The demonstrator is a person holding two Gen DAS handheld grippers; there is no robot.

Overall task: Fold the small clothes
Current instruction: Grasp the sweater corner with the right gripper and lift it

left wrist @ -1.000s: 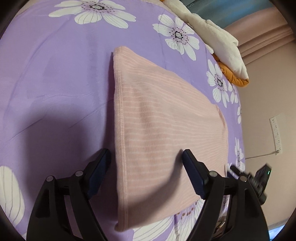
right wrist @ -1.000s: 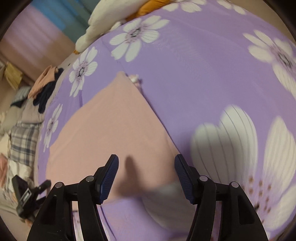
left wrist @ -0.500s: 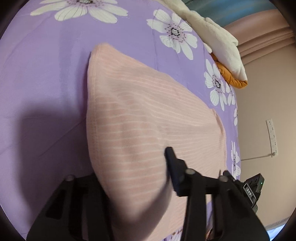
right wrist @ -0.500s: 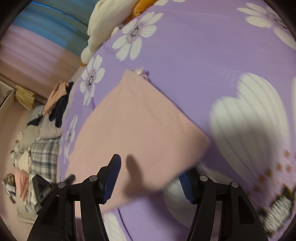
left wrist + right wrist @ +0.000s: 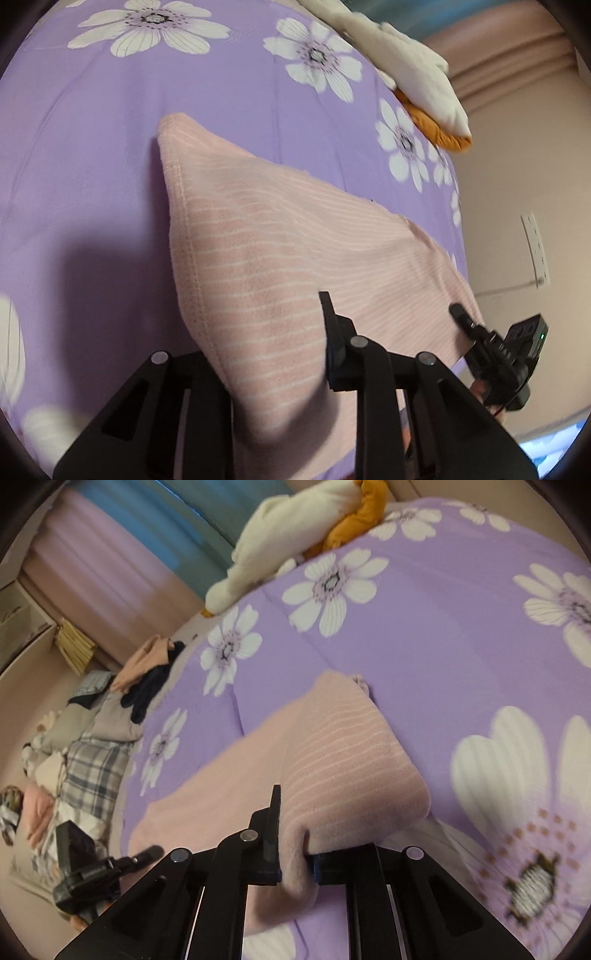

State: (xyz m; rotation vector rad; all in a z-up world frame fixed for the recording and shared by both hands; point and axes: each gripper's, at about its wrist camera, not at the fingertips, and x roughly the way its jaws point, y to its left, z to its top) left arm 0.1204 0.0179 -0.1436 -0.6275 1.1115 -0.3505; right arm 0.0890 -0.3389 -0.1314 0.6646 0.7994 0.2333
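Observation:
A pink striped garment (image 5: 280,258) lies folded on a purple flowered bedsheet (image 5: 110,147). My left gripper (image 5: 280,365) is shut on its near edge; the cloth bulges between the jaws and hides the left finger. In the right wrist view the same pink garment (image 5: 347,760) is lifted at its near corner, and my right gripper (image 5: 295,864) is shut on that corner. The other gripper shows at the lower right of the left wrist view (image 5: 498,354) and at the lower left of the right wrist view (image 5: 92,867).
A cream and orange pile of cloth (image 5: 413,70) lies at the far edge of the bed, seen also in the right wrist view (image 5: 303,542). More clothes, plaid and dark (image 5: 96,746), are heaped beside the bed. A wall socket (image 5: 533,247) is on the right wall.
Both grippers went from open around the garment's near edge to shut on it. The near edge has risen off the sheet.

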